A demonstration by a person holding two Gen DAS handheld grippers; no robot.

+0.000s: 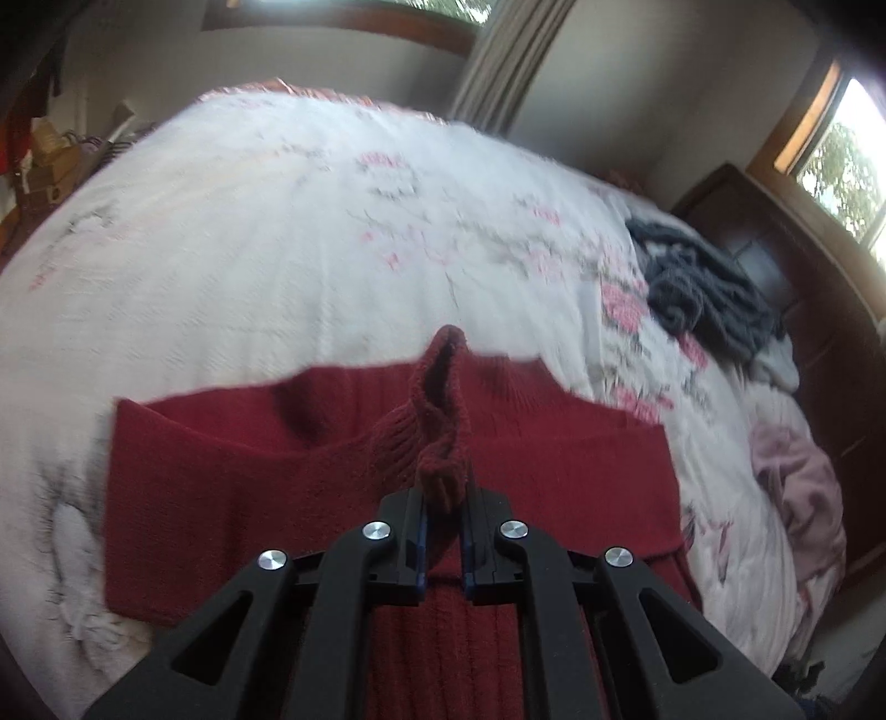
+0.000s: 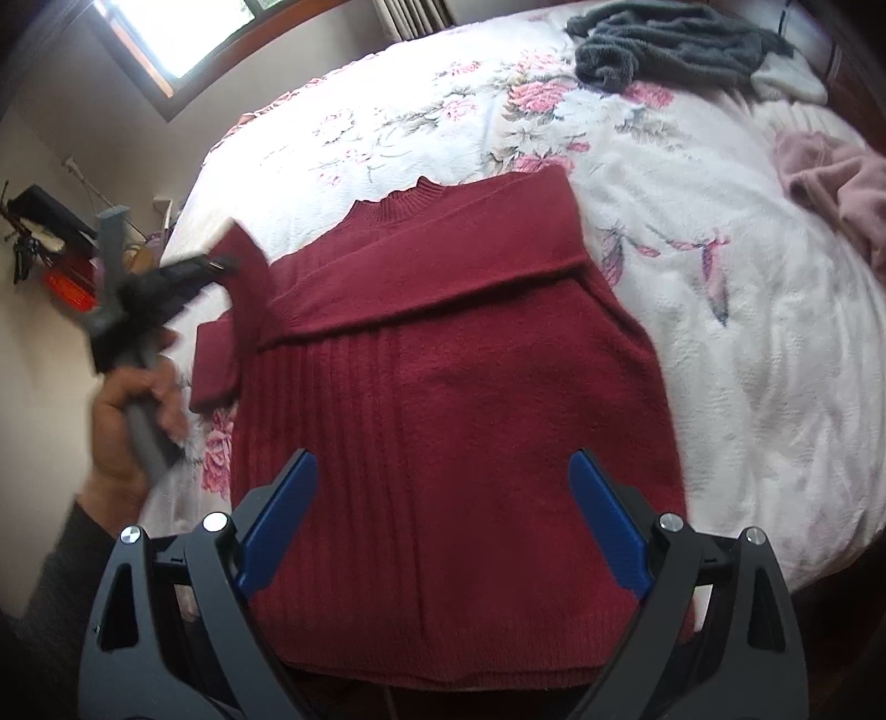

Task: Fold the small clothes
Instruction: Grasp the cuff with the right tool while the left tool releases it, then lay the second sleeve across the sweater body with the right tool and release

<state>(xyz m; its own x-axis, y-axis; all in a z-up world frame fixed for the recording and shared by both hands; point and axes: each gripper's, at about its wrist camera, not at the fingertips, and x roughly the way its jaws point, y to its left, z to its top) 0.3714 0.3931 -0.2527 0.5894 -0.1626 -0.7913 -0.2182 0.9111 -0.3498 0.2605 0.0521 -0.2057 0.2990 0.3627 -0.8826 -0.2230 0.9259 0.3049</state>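
Note:
A dark red knit sweater [image 2: 443, 343] lies flat on the floral bedspread [image 2: 747, 343], collar away from me, its right sleeve folded across the chest. My left gripper [image 1: 443, 498] is shut on the ribbed cuff of the left sleeve [image 1: 443, 399], held up above the sweater's body [image 1: 232, 487]. From the right wrist view, that left gripper [image 2: 221, 266] shows at the sweater's left side, a hand [image 2: 127, 399] around its handle, the sleeve [image 2: 243, 288] lifted. My right gripper [image 2: 443, 487] hangs open above the sweater's lower half, nothing between its blue pads [image 2: 277, 515].
A dark grey garment [image 2: 664, 44] and a pale pink one [image 2: 830, 177] lie crumpled on the far right of the bed. A dark wooden dresser [image 1: 775, 266] stands past the bed's right edge. Clutter [image 2: 55, 249] sits by the wall at left.

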